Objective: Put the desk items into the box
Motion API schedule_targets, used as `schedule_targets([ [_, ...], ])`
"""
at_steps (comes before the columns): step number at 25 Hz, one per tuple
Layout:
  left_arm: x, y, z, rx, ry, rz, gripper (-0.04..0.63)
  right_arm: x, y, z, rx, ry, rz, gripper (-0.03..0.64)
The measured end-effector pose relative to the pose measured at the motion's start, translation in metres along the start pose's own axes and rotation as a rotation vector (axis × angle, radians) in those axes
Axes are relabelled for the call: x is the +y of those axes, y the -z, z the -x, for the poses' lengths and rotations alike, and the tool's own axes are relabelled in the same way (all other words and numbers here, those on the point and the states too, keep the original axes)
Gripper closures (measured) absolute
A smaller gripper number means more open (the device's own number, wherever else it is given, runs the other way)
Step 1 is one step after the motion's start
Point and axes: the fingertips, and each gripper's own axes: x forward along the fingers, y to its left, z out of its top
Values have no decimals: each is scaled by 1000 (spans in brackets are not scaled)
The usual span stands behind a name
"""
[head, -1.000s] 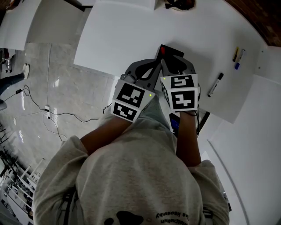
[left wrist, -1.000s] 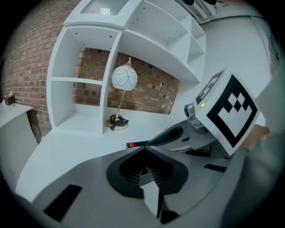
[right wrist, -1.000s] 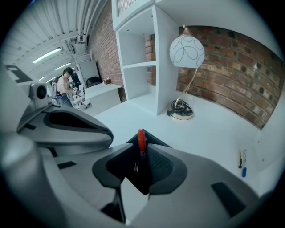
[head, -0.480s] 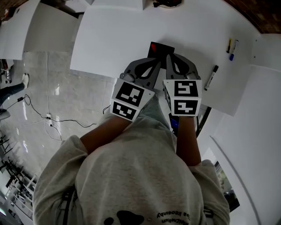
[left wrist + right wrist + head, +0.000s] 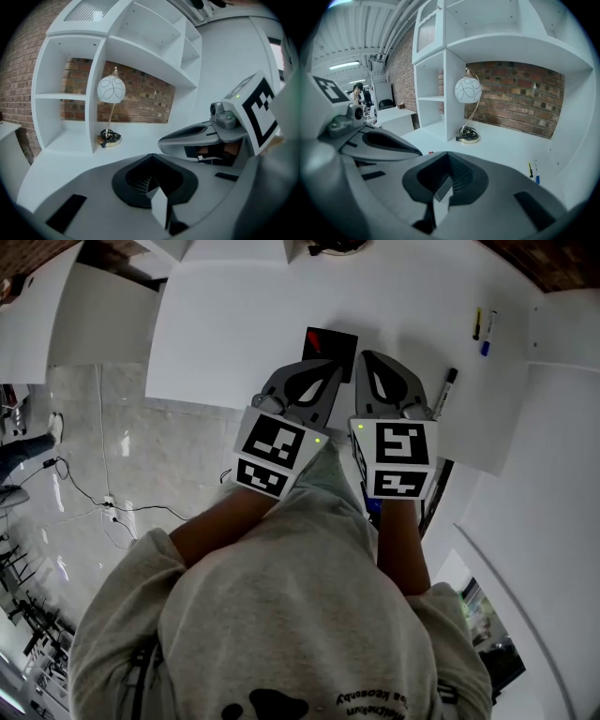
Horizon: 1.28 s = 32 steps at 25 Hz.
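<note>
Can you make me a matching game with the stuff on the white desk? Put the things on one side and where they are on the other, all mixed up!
Things:
1. lamp with the round white shade
2. black marker
3. two small pens
4. flat dark thing with a red patch

Places:
A. just ahead of the tips of the left gripper and the right gripper
B. standing in front of the brick wall
C. on the desk, close beside the right gripper, on its right
D. far out on the right of the desk, past the marker

Pairs: 1-B, 2-C, 3-D, 4-A
</note>
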Motion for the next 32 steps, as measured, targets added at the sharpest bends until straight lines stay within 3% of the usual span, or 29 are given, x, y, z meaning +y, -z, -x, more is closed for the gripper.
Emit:
schedule_targets([
  [8,-19,-8,-7,-12,46,-46,591,-10,-6,16,-40,45,-17,601],
  [32,-119,-14,-67,18,274,-158,591,-108,44,84,-34,287,-166,601],
])
